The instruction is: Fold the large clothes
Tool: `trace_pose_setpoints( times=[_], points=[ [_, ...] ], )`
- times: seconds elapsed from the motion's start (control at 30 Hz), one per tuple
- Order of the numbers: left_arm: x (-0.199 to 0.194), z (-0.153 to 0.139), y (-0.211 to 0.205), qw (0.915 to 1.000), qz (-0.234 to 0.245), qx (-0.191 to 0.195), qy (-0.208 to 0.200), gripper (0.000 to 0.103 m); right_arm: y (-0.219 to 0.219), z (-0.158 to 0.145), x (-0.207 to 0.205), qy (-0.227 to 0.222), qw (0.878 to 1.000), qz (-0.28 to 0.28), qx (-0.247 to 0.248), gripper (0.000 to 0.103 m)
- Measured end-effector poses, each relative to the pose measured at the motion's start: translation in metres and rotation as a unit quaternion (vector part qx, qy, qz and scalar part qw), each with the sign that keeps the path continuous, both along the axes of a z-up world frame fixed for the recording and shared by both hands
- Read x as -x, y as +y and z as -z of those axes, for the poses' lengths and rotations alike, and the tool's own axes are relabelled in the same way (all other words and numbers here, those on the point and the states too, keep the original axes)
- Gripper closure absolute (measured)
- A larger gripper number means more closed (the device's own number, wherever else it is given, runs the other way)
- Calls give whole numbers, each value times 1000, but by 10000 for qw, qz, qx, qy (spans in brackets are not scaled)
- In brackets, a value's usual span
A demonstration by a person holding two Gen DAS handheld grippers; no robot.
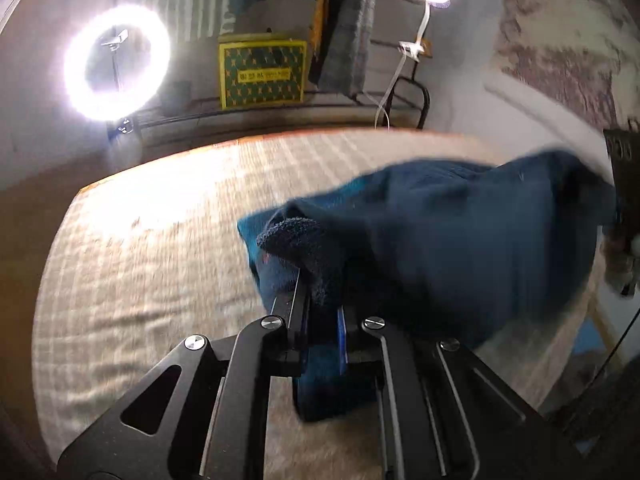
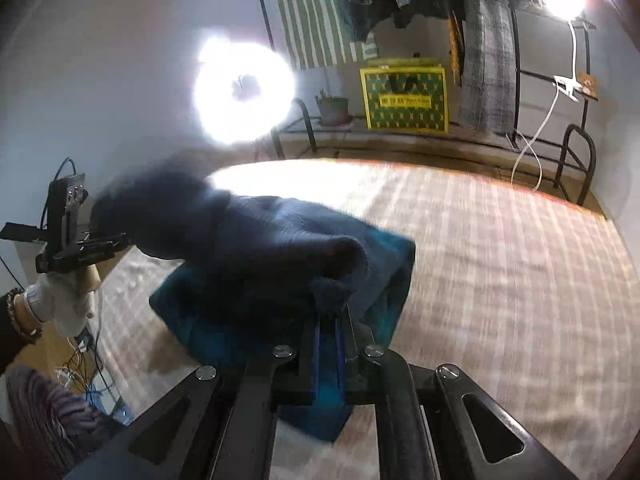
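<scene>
A dark blue fleece garment [image 1: 460,232] is held up over the plaid-covered bed [image 1: 152,240], stretched between the two claws, its long axis running left to right across the near part of the bed. In the left wrist view the left claw [image 1: 316,280] is pinched narrow on a nubbly edge of the fleece, and the cloth sweeps away to the right and far side, blurred. In the right wrist view the right claw [image 2: 334,308] is likewise clamped on a bunched edge, with the cloth trailing to the left toward the other claw, gripped by a white-gloved hand [image 2: 66,300]. A lower layer of the garment sags onto the bed beneath both claws and hides that part of the cover.

Beyond the far edge of the bed stand a glaring ring light [image 2: 244,88], a green and yellow patterned bag [image 2: 404,98] on a low black metal rack [image 2: 572,152], hanging clothes [image 2: 486,48] above it, and a white clip-on lamp [image 2: 566,0] at the far right. A small plant pot [image 2: 334,110] sits left of the bag. Cables [image 2: 94,376] lie on the floor at the near left
</scene>
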State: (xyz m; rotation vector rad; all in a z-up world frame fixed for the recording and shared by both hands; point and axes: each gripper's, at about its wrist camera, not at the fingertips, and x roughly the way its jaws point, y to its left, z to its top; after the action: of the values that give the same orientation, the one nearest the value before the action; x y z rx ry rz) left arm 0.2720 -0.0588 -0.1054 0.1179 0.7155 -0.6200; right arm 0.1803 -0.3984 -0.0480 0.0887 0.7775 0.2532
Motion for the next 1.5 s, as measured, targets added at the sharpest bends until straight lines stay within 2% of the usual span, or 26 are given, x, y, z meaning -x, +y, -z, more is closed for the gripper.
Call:
trace_pose_setpoints(
  times=[0.17,0.3,0.37,0.4,0.47,0.5,0.53,0.57,0.6,0.63,0.67,0.77,0.87,0.9,0.93,1.0,1.03,1.07,1.1,1.13,1.17,1.23,1.33,1.37,1.43,1.5],
  points=[
    [32,18,2,9980,216,-591,58,92,11,19,20,256,9983,-34,523,98],
    [50,18,24,9977,202,-627,150,91,12,24,41,437,9958,35,809,86],
    [54,10,42,9984,124,-510,219,91,4,19,58,413,9964,184,721,81],
    [54,7,51,9987,45,-443,262,89,-1,15,65,398,9976,226,529,81],
    [48,-4,71,9983,-174,20,562,81,-9,6,80,298,9991,311,-4,69],
    [42,-11,81,9954,-358,412,782,69,-13,2,85,226,9988,341,-264,66],
    [37,-15,87,9918,-477,710,950,55,-15,-1,88,173,9977,393,-521,54],
    [29,-18,96,9804,-643,1303,1329,50,-17,-1,87,184,9958,462,-773,39],
    [23,-19,99,9719,-706,1613,1560,45,-17,0,85,200,9939,526,-949,34],
    [15,-17,102,9555,-800,2068,1947,43,-19,3,81,232,9900,677,-1212,33],
    [10,-14,102,9434,-870,2322,2203,42,-21,6,77,271,9865,765,-1423,33],
    [-2,-4,98,9165,-1223,2775,2611,42,-32,17,60,384,9706,1202,-2051,31],
    [-9,19,91,8921,-1462,2993,3052,42,-43,35,43,692,9456,1439,-2834,28],
    [-11,25,87,8867,-1460,3052,3150,42,-45,41,39,772,9398,1495,-2975,28],
    [-11,34,82,8777,-1412,3182,3294,42,-44,46,35,839,9352,1519,-3087,28],
    [-11,44,78,8707,-1396,3265,3403,42,-41,52,27,909,9320,1463,-3188,30],
    [-11,48,75,8695,-1402,3249,3446,46,-39,55,24,915,9318,1419,-3213,32],
    [-14,49,69,8735,-1346,3121,3484,53,-38,56,22,915,9319,1375,-3229,40],
    [-15,49,65,8790,-1316,3014,3453,78,-35,57,18,921,9324,1312,-3238,49],
    [-16,45,62,8880,-1283,2875,3352,87,-34,59,16,936,9324,1266,-3253,81],
    [-16,38,60,8968,-1237,2817,3181,87,-31,60,13,952,9326,1222,-3260,100],
    [-15,25,61,9025,-1168,2886,2977,90,-27,53,18,814,9347,1379,-3173,102],
    [-12,-7,72,9115,-946,3078,2560,90,-17,23,38,488,9218,1163,-3665,103],
    [-11,-12,77,9132,-941,3102,2470,90,-12,13,46,367,9224,1053,-3697,103],
    [-13,-3,85,9132,-1062,3007,2536,90,-3,-1,57,187,9358,917,-3399,103],
    [-17,20,84,9132,-1188,2740,2773,90,0,13,58,377,9435,1069,-3113,103]
  ],
)
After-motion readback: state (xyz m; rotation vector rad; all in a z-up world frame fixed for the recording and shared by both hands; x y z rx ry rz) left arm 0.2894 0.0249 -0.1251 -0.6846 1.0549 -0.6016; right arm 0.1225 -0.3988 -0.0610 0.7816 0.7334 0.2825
